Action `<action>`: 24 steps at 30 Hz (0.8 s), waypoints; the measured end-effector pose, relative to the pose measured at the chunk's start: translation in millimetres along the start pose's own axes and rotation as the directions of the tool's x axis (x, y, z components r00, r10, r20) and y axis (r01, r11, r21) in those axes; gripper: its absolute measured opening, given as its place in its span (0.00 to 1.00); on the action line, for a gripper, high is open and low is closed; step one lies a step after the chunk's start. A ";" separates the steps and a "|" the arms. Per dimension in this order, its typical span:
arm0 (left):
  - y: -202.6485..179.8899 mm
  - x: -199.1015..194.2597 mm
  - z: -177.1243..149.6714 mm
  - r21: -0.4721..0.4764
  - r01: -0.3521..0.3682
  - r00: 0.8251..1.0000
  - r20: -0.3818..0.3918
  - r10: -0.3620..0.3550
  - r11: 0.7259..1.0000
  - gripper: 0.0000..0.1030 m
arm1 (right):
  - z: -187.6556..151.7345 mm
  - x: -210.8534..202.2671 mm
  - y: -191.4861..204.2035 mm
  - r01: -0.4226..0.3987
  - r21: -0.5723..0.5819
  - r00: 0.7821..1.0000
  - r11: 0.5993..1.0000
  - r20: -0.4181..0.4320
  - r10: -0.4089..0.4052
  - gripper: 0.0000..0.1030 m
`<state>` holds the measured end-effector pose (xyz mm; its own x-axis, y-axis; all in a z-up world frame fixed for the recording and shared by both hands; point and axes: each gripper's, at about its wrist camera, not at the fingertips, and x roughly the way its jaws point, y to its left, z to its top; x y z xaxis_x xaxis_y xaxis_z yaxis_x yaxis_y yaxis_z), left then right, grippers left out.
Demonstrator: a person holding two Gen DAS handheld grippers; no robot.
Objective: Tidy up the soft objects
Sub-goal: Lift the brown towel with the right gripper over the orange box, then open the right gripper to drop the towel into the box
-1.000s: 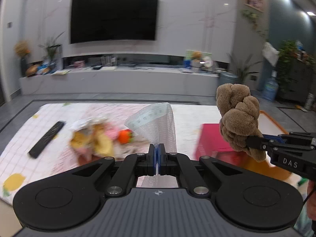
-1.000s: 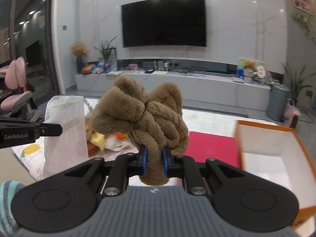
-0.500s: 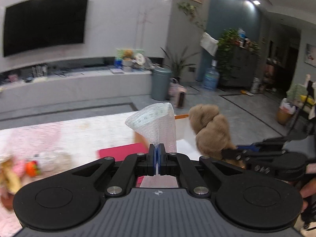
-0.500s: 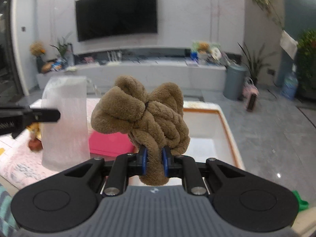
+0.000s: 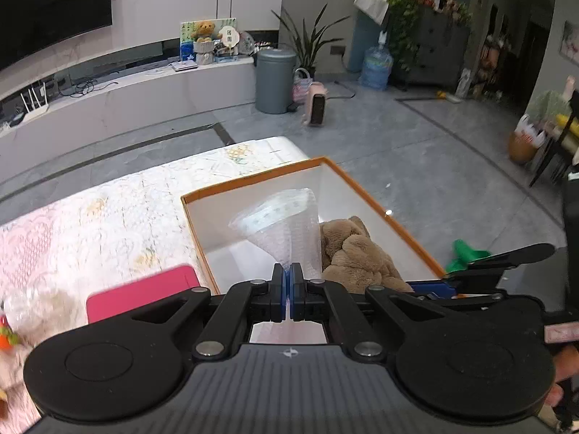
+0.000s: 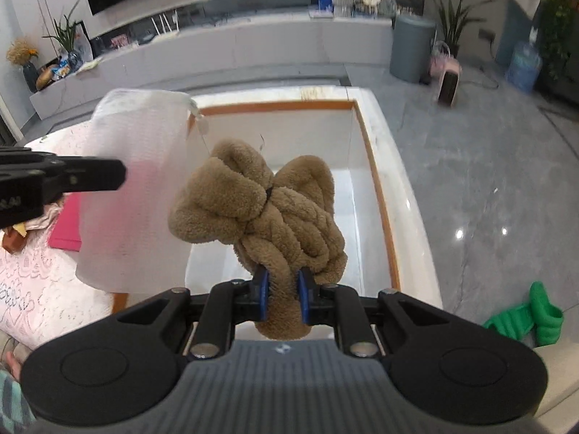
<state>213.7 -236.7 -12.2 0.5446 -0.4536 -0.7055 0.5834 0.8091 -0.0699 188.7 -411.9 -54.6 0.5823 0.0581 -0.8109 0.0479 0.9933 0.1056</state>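
Note:
My left gripper (image 5: 288, 291) is shut on a white mesh pouch (image 5: 286, 228) and holds it over the near part of an orange-rimmed white box (image 5: 253, 178). The pouch also shows in the right wrist view (image 6: 134, 188) with the left gripper (image 6: 121, 173) at its side. My right gripper (image 6: 282, 294) is shut on a brown knotted plush toy (image 6: 260, 209), held above the box (image 6: 376, 188). The plush also shows in the left wrist view (image 5: 356, 253), over the box's right side, beside the pouch.
The box stands at the right end of a patterned mat (image 5: 108, 217). A pink flat item (image 5: 141, 291) lies left of the box. A green object (image 6: 535, 311) lies on the floor to the right. A grey bin (image 5: 275, 79) and a small heater (image 5: 316, 103) stand beyond.
Both grippers have swung right and tilted down with their loads. They have gone from above the toy pile on the mat to above the open box.

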 end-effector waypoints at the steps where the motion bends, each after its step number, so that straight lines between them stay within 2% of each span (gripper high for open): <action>1: -2.6 3.1 2.3 0.007 -0.007 1.000 -0.003 0.007 1.000 0.01 | 5.2 6.8 -0.3 0.001 0.000 1.000 1.000 -0.004 -0.001 0.15; 8: -5.6 41.1 29.5 0.076 -0.117 0.991 -0.051 0.121 0.990 0.02 | 42.1 61.3 -6.3 -0.020 -0.019 0.998 1.000 -0.053 0.019 0.15; 15: -2.7 75.6 35.9 0.123 -0.167 0.976 -0.118 0.182 0.978 0.03 | 69.8 105.0 0.2 0.047 -0.146 0.996 0.988 -0.071 -0.058 0.17; 17: -4.7 82.6 35.3 0.157 -0.185 0.972 -0.120 0.204 0.970 0.04 | 70.0 113.2 -1.2 0.048 -0.153 0.995 0.987 -0.080 -0.061 0.18; 22: -0.7 93.4 32.1 0.152 -0.184 0.968 -0.144 0.206 0.971 0.11 | 67.7 124.5 -2.1 0.047 -0.184 0.994 0.982 -0.089 -0.065 0.21; 24: -1.1 95.6 32.2 0.161 -0.188 0.967 -0.141 0.211 0.969 0.12 | 65.5 122.8 2.4 0.049 -0.195 0.994 0.980 -0.084 -0.066 0.27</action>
<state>284.5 -293.0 -56.9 0.5646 -0.2151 -0.7968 0.5597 0.8093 0.1782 313.4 -409.0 -116.3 0.5080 0.0002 -0.8614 -0.0829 0.9954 -0.0486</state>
